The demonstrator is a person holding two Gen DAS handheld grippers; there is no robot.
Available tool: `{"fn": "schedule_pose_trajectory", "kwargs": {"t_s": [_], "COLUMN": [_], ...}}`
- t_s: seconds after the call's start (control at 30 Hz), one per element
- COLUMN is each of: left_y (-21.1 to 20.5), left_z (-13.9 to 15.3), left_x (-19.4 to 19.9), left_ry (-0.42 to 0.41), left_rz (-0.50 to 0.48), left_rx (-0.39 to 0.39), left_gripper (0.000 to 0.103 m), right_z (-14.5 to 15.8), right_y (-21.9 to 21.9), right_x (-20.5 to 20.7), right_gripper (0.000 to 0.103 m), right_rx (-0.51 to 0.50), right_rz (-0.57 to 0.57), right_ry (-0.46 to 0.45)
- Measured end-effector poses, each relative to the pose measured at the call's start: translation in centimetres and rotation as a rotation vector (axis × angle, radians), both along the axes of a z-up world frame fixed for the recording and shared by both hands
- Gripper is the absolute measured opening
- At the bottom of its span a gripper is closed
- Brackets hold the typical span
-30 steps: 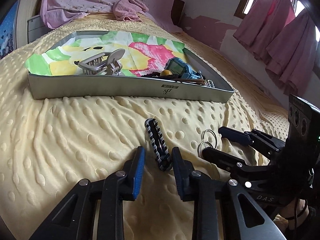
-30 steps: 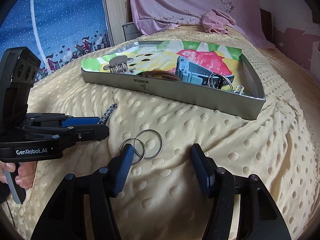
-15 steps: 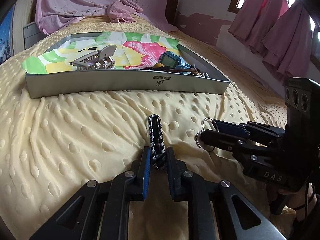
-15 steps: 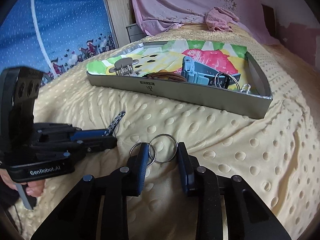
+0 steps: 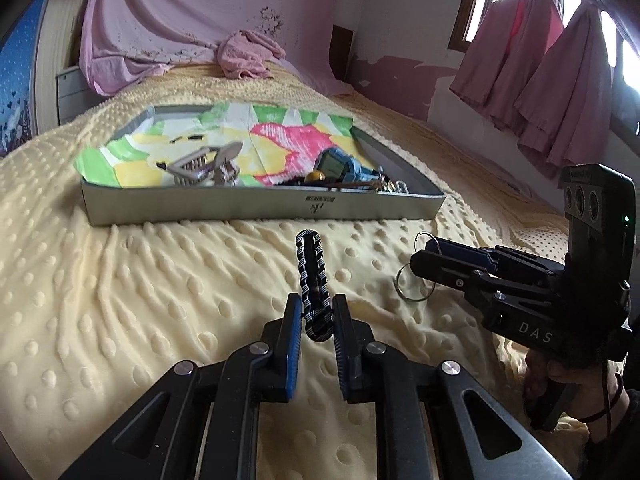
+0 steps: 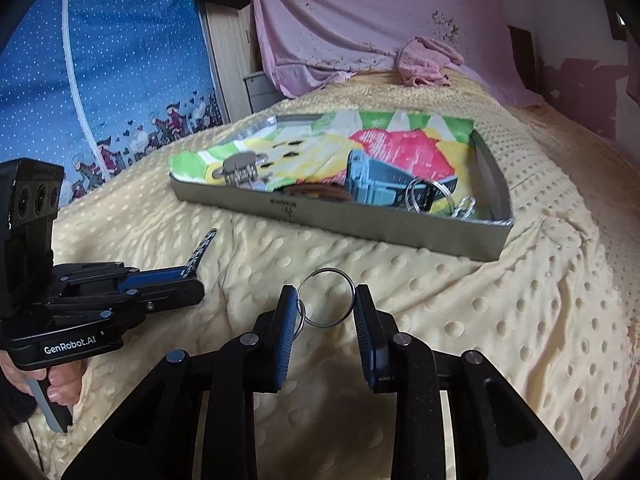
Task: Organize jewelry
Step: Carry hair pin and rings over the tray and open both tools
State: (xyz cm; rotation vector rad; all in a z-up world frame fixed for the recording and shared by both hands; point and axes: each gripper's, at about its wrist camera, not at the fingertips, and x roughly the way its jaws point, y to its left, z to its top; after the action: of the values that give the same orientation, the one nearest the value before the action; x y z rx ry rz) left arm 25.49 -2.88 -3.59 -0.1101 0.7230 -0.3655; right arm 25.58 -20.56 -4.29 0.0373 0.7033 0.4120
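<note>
My left gripper is shut on a black-and-white braided bracelet and holds it off the yellow bedspread. It also shows in the right wrist view. My right gripper is shut on a pair of linked metal rings, lifted above the bed; the rings also show in the left wrist view. Ahead lies a grey tray lined with bright paper. It holds a grey hair claw, a blue watch, a brown band and more rings.
A yellow dotted bedspread covers the bed. A pink cloth lies at the far end by a pink sheet on the wall. A blue curtain hangs at the left, pink curtains at the right window.
Both grippers closed on their items, the left on the bracelet and the right on the rings, then lifted them off the bedspread.
</note>
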Motion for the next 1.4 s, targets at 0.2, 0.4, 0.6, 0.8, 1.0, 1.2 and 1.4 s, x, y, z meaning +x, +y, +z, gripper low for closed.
{"fn": "schedule_pose_trajectory", "kwargs": {"t_s": [0.2,0.4,0.6,0.8,1.0,1.2,1.4], "left_y": [-0.3,0.0,0.0,-0.6,-1.3,-1.5,-1.3], "left_z": [1.6,3.6,5.0,3.9,2.4,1.6,1.6], "left_x": [0.5,2.7,6.5,9.3,10.6,10.7,10.3], "left_ry": [-0.06,-0.117,-0.133,-0.088,-0.031,0.008,0.006], "left_rz": [-0.015,0.048,0.095,0.124,0.137,0.133,0.142], "left_rx": [0.002,-0.036,-0.038,-0.029,0.01,0.02,-0.001], "left_gripper": [0.014,0.014,0.015,0.015,0.015,0.015,0.015], "right_z": [1.5,3.7,6.0,5.6,3.7,2.1,1.3], "right_y": [-1.2,-2.4,-2.6,-2.5,-1.4,-0.6,-0.5], "right_x": [-0.1,1.0,3.8,6.3,8.1,8.6,8.7], "right_gripper": [0.026,0.026,0.026,0.026,0.026,0.026,0.026], "right_rx": [0.037,0.089,0.088,0.072,0.047,0.02,0.02], "right_rz": [-0.038,-0.094,-0.118,-0.136,-0.107,-0.078,-0.068], "right_ry": [-0.064,-0.136,-0.216,-0.21,-0.147,-0.084,-0.055]}}
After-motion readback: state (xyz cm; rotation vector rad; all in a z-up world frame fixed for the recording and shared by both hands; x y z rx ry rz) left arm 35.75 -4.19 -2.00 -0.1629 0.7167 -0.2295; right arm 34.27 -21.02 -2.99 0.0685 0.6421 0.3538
